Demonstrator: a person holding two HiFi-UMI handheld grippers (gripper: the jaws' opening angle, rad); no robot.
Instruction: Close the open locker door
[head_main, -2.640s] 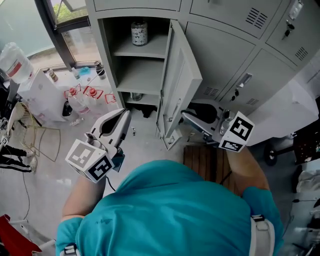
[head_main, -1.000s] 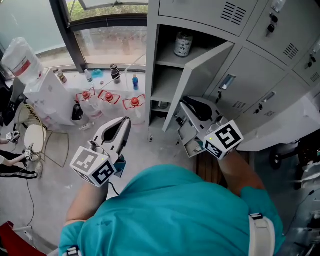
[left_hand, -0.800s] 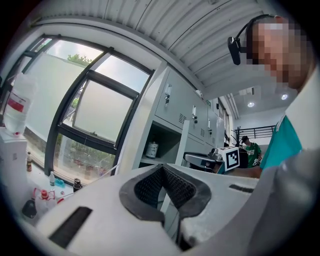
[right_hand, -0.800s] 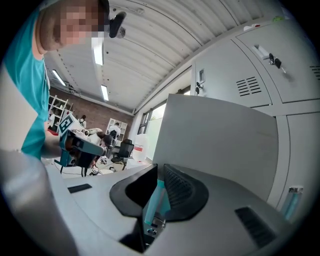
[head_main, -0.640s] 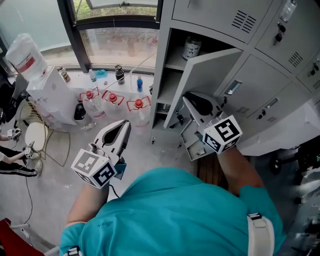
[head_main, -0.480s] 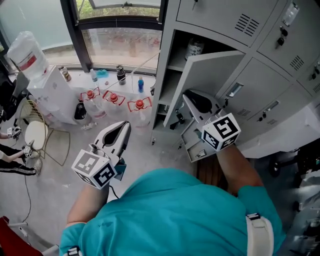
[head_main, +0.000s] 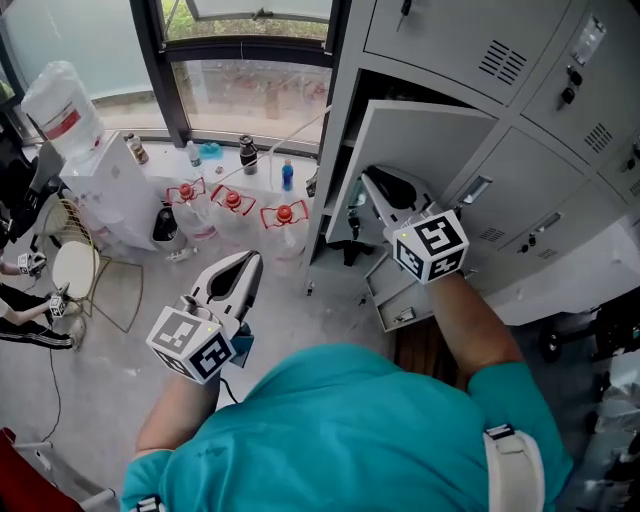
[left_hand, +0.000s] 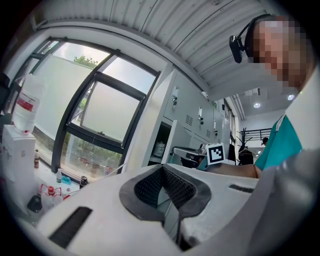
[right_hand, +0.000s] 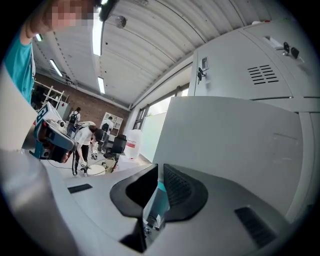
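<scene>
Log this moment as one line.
locker door: partly open | right gripper: at its outer face, jaws narrowly apart, just been closing, nothing between | left gripper: shut, empty

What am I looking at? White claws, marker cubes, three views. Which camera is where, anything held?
A person holds a two-jaw gripper in each hand; the marker cubes belong to the grippers. The head view looks down from the person's head; the other two cameras ride on the grippers. The right gripper is up at the open locker door, its jaws have just been closing to a narrow gap, nothing between. The left gripper is shut and empty. Red-capped bottles stand on the floor by the window.
</scene>
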